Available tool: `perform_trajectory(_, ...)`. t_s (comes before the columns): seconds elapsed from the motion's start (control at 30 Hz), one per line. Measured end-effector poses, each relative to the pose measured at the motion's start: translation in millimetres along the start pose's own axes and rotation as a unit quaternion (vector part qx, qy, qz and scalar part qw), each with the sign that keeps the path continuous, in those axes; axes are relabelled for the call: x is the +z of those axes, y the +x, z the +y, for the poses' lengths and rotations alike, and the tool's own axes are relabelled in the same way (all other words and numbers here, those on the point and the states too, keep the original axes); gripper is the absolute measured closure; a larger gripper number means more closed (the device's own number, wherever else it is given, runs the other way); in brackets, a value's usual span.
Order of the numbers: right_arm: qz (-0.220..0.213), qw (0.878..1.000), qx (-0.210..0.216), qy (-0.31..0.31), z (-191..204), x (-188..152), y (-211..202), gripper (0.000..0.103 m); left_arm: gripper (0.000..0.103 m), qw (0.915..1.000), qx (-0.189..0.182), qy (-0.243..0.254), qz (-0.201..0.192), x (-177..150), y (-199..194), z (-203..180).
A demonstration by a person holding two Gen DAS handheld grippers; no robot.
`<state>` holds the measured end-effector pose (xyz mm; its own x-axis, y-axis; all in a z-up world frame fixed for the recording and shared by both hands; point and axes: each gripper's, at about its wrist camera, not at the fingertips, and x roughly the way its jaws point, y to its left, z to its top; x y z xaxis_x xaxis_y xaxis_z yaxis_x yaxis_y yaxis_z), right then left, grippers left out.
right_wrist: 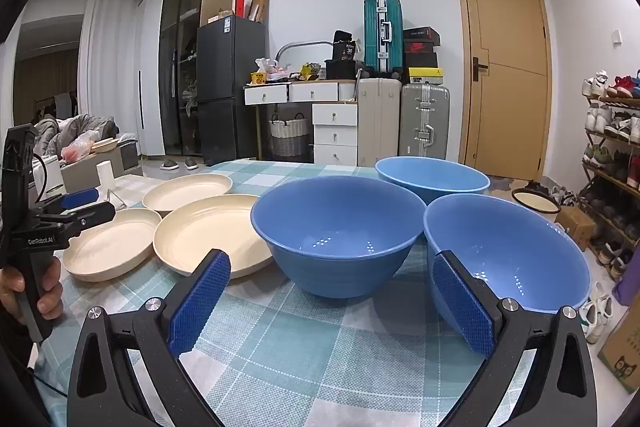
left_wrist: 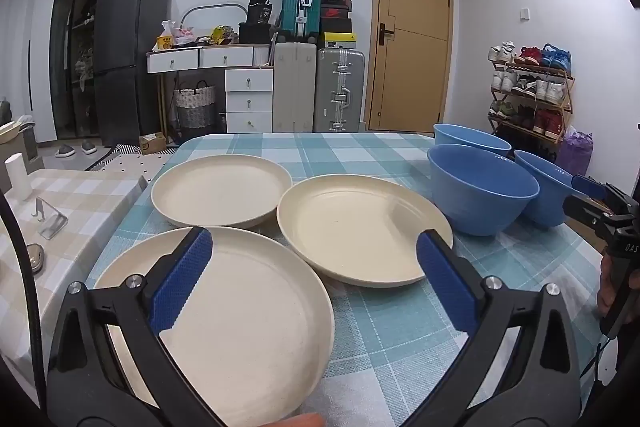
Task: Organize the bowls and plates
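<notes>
Three cream plates lie on the checked tablecloth: a near one, a far left one and a right one. Three blue bowls stand to their right: a middle one, a far one and a near right one. My left gripper is open and empty, its left pad over the near plate's rim. My right gripper is open and empty, just in front of the middle and near right bowls. The plates also show in the right wrist view.
A second table with a beige checked cloth adjoins on the left, with a small metal stand and a white cup. The table edge drops off at the right, by a shoe rack.
</notes>
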<state>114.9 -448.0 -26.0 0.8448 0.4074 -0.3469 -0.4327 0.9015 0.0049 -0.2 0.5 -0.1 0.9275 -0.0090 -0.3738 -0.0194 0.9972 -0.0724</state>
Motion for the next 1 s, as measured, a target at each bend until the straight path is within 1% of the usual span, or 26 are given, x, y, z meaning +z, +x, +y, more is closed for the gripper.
perform_trajectory(0.27, 0.001, 1.000, 0.000, -0.001, -0.1, 0.1, 1.4, 0.000, 0.001, 0.9999, -0.003, 0.010, -0.003, -1.4, -6.6, 2.6)
perform_trajectory(0.3, 0.000, 1.000, 0.000, -0.001, -0.1, 0.1, 1.5, 0.000, 0.001, 1.0000, 0.005, 0.006, 0.004, 0.1, 0.1, -1.5)
perform_trajectory(1.0, -0.001, 1.000, 0.000, -0.003, 0.9, 1.0, 1.9, 0.000, 0.001, 1.0000, 0.004, 0.005, 0.005, 0.1, 0.3, -1.6)
